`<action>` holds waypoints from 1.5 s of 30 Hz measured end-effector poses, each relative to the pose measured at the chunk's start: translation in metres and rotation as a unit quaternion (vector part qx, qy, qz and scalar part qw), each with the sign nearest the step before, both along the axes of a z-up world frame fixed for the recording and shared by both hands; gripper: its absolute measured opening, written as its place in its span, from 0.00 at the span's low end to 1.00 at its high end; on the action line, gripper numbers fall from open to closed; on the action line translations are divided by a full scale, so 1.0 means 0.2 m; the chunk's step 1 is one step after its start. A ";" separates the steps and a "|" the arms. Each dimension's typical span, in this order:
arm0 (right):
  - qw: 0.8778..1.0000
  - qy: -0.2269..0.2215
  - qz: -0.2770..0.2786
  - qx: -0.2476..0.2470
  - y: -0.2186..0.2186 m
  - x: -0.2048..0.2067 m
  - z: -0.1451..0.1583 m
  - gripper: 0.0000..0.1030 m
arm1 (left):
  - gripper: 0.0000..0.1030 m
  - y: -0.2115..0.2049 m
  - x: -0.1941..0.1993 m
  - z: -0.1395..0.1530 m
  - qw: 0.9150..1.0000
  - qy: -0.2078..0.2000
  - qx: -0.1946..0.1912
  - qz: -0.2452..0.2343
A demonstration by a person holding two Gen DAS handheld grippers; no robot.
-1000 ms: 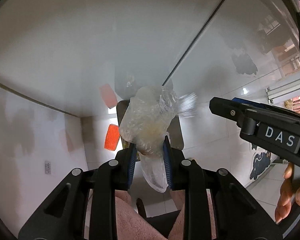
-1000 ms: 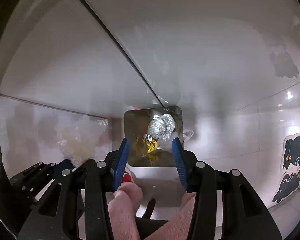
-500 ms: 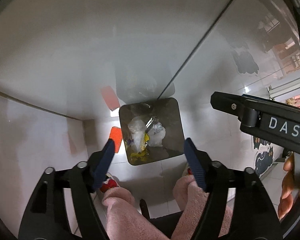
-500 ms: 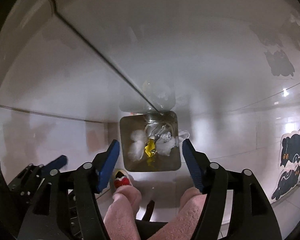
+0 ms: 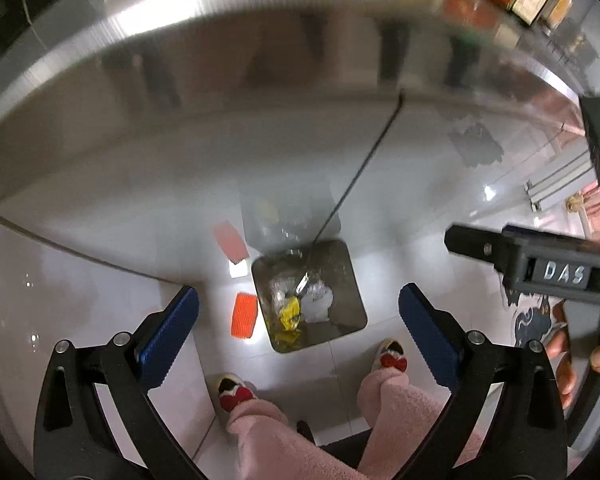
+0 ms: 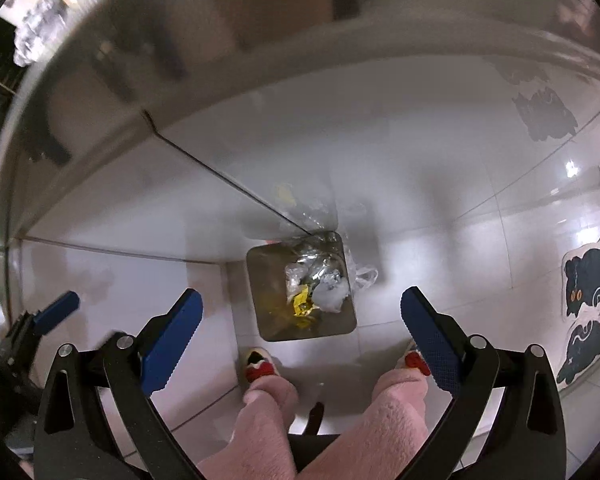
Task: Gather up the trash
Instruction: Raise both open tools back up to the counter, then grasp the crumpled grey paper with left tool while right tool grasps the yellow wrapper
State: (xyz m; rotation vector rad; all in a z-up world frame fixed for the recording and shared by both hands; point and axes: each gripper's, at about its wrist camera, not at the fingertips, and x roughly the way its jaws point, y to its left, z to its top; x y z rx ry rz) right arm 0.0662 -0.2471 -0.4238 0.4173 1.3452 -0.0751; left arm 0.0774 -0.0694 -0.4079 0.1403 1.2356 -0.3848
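- The trash [image 5: 300, 300] (a yellow wrapper, clear plastic, a white wad) is lying inside the square bin [image 5: 350, 276] on the tiled floor [image 5: 400, 240].
- The left gripper [image 5: 298, 324] is hanging above it, jaws opening, nothing between them.
- The right gripper [image 6: 300, 322] is also opening, gripping nothing.
- 2 slippered feet are standing just beside the bin.

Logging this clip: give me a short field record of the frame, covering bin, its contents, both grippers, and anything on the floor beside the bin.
bin: square metal bin on the tiled floor, uncovered
contents: clear plastic bag, yellow wrapper, white wad
left gripper: jaws opening, nothing between them
right gripper: jaws opening, nothing between them
beside bin: orange ridged piece
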 end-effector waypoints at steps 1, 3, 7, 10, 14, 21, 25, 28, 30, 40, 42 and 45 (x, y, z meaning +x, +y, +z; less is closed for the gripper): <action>1.000 -0.006 0.001 0.003 -0.01 -0.01 0.03 0.97 | 0.92 0.00 0.00 0.04 1.000 -0.010 0.001 0.003; 1.000 -0.014 0.004 0.006 -0.01 -0.01 0.08 0.97 | 0.92 0.02 0.01 0.13 1.000 -0.025 0.000 0.008; 0.999 -0.047 0.019 -0.002 0.00 0.00 0.25 0.97 | 0.92 0.05 0.03 0.29 0.999 -0.051 -0.009 0.016; 0.996 -0.075 0.037 -0.030 0.03 0.03 0.41 0.97 | 0.92 0.07 0.04 0.40 0.997 -0.075 -0.002 0.014; 0.989 -0.121 0.060 -0.061 0.06 0.06 0.61 0.97 | 0.92 0.09 0.05 0.53 0.995 -0.099 -0.009 0.019; 0.978 -0.179 0.081 -0.064 0.12 0.13 0.86 0.97 | 0.92 0.12 0.10 0.77 0.990 -0.136 -0.030 0.031; 0.974 -0.200 0.086 -0.056 0.12 0.18 0.97 0.97 | 0.92 0.16 0.15 0.88 0.987 -0.154 -0.026 0.046; 0.972 -0.214 0.088 -0.046 0.12 0.23 1.05 0.97 | 0.92 0.20 0.20 0.94 0.984 -0.167 -0.019 0.060; 0.971 -0.219 0.087 -0.047 0.11 0.28 1.08 0.97 | 0.92 0.23 0.25 0.98 0.982 -0.173 -0.016 0.070; 0.974 -0.209 0.085 -0.032 0.06 0.57 1.08 0.97 | 0.92 0.29 0.45 1.02 0.980 -0.179 -0.014 0.089; 0.975 -0.208 0.078 -0.030 0.04 0.64 1.06 0.97 | 0.92 0.28 0.50 1.01 0.981 -0.175 -0.020 0.084; 0.975 -0.206 0.069 -0.040 0.00 0.73 1.05 0.97 | 0.92 0.24 0.55 1.00 0.982 -0.172 -0.024 0.075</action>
